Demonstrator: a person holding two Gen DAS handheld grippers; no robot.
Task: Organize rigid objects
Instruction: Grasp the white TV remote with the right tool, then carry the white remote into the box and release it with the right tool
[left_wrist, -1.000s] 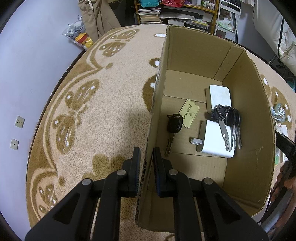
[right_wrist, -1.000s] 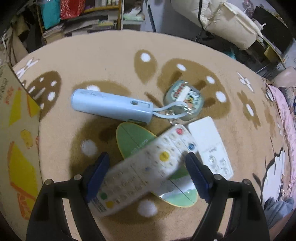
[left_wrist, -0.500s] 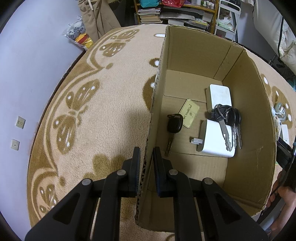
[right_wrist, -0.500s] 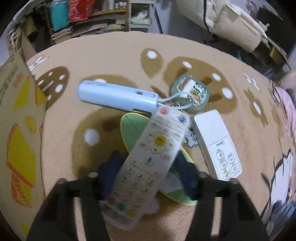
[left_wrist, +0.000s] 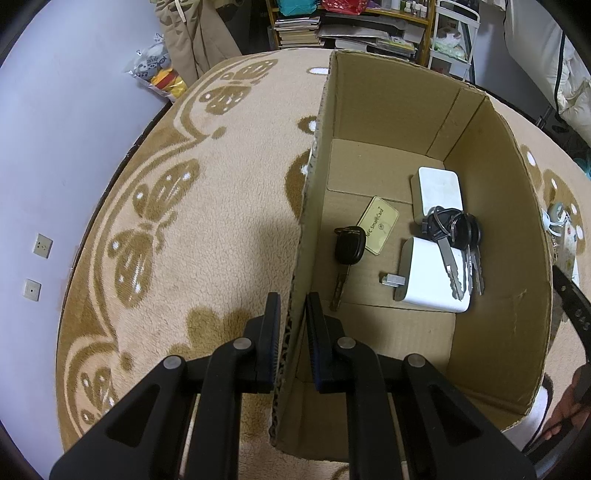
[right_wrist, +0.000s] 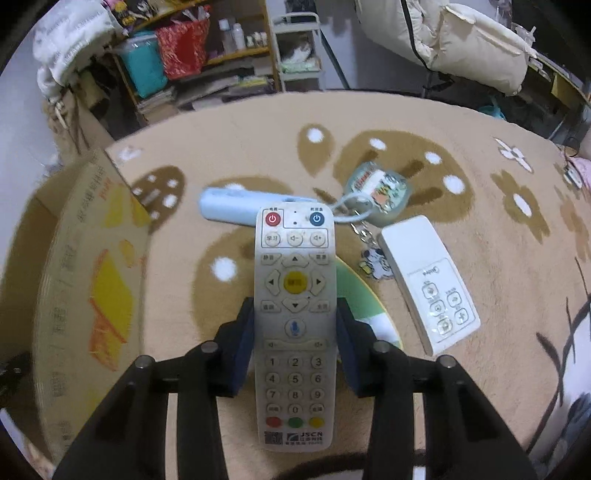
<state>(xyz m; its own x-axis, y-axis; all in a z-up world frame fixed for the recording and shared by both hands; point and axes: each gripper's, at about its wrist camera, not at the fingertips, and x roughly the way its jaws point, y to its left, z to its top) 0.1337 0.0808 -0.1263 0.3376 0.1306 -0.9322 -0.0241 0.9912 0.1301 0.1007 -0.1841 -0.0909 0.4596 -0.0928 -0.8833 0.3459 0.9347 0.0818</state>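
Far left, patterned carpet (left_wrist: 192, 229), bare; next, left gripper (left_wrist: 291, 317) clamped on the near side wall of the cardboard box (left_wrist: 491, 206), one finger outside, one inside, steadying it; inside the box, left to right: black car key (left_wrist: 349, 245), pale smart card (left_wrist: 380, 225), two white adapters (left_wrist: 432, 275), key bunch (left_wrist: 452, 227) lying across them.

In the right wrist view, printed outer face of the box (right_wrist: 96, 280) at far left; then right gripper (right_wrist: 295, 325) closed on the white remote (right_wrist: 294, 314), pads pressing its long edges near mid-length, button face up, apparently lifted clear of the carpet; beneath and beyond it a green disc (right_wrist: 364, 299), a pale blue stick (right_wrist: 229, 206), a round keychain case (right_wrist: 380, 186); further right a second white remote (right_wrist: 430, 284), flat on the carpet.

Likely step: carrying the remote over into the box. Risks: smooth plastic edges slipping between the pads and pivoting nose-down; far end catching the box rim if brought across too low; landing on the key bunch and resting askew; box wall buckling if the left grip shifts.
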